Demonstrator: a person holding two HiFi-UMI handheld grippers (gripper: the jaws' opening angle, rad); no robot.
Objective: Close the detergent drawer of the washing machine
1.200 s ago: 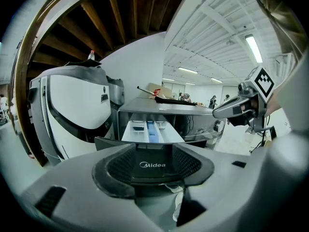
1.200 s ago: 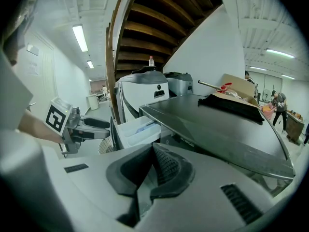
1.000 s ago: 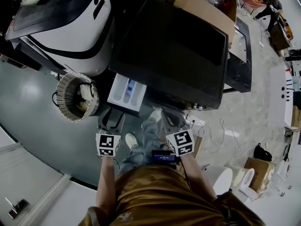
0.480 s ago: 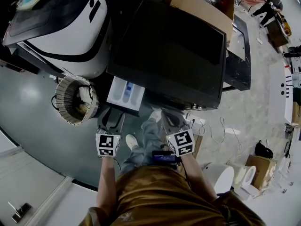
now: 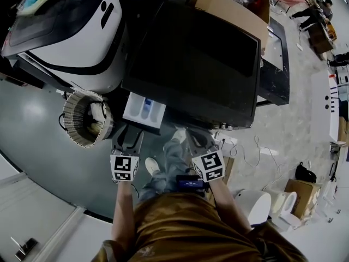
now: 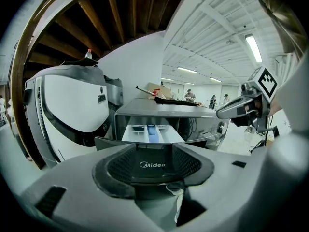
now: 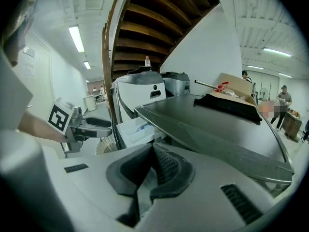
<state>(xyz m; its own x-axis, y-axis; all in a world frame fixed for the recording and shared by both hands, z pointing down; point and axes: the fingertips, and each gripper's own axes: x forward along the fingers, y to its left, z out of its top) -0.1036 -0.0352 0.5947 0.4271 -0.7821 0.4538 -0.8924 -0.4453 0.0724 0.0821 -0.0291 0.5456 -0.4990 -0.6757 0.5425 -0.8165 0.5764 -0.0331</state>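
The detergent drawer [image 5: 143, 109] juts from the washing machine's [image 5: 196, 59] front left corner, lengthwise toward the left gripper [image 5: 127, 138] (the nearer one), whose fingers stand apart at its front. The right gripper's [image 5: 197, 138] fingers are together.

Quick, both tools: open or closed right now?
Left tool: open, jaws apart, the detergent drawer front just ahead.
Right tool: closed, empty.

One washing machine [image 5: 196, 59], one drawer [image 5: 143, 108], one basket [image 5: 70, 120], one cardboard box [image 5: 229, 7], two grippers: left gripper [image 5: 128, 140], right gripper [image 5: 197, 138].
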